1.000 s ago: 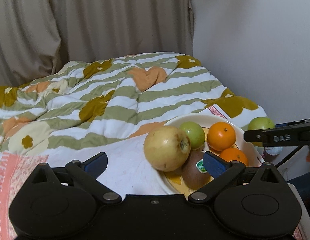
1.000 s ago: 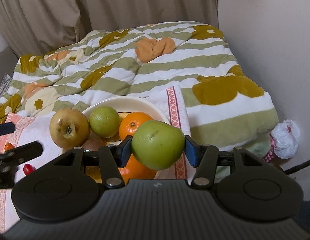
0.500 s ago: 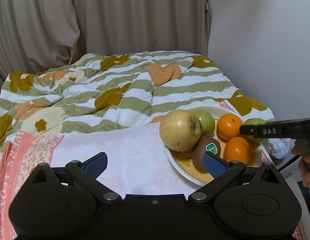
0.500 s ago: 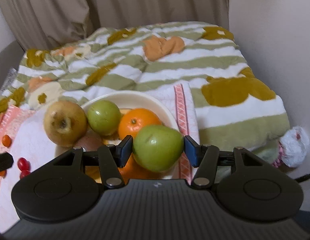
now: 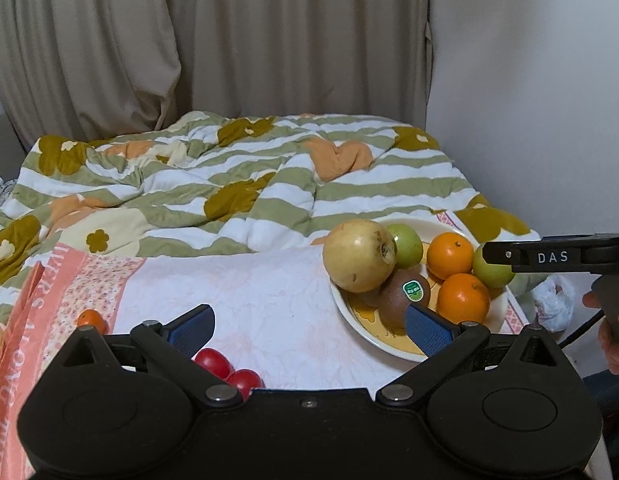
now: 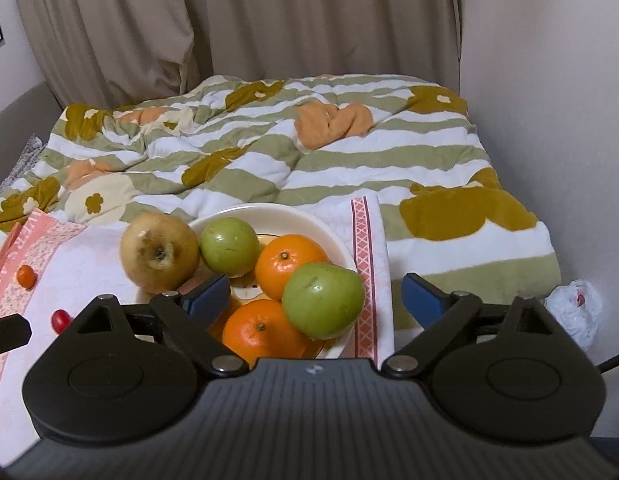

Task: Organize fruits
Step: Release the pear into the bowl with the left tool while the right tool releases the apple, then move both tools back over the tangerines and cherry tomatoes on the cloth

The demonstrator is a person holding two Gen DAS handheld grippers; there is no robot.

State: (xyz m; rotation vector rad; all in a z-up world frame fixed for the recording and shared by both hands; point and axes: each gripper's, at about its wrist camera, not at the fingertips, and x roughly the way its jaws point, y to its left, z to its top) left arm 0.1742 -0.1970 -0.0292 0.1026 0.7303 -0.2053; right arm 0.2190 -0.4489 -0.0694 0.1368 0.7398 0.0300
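A cream plate (image 6: 269, 210) holds a yellow-brown round fruit (image 6: 159, 254), a green apple (image 6: 229, 244), two oranges (image 6: 289, 266) and a stickered kiwi (image 5: 405, 296). A second green apple (image 6: 323, 300) rests on the oranges at the plate's right rim. My right gripper (image 6: 315, 298) straddles it with jaws opening wide, and neither pad touches it. My left gripper (image 5: 309, 326) is open over the white towel (image 5: 249, 292), left of the plate (image 5: 365, 332), with nothing between its fingers. Red cherry tomatoes (image 5: 213, 362) and a small orange fruit (image 5: 91, 318) lie on the towel by its left finger.
A striped green and white quilt (image 6: 309, 168) covers the bed behind the towel, with beige curtains beyond and a wall to the right. A crumpled white bag (image 6: 573, 312) lies off the bed's right edge. A person's hand (image 5: 613, 332) holds the right gripper's handle.
The right gripper's jaws have spread and let go of the green apple, which now sits on the plate. The left gripper pulled back and leftward, bringing the cherry tomatoes into view.
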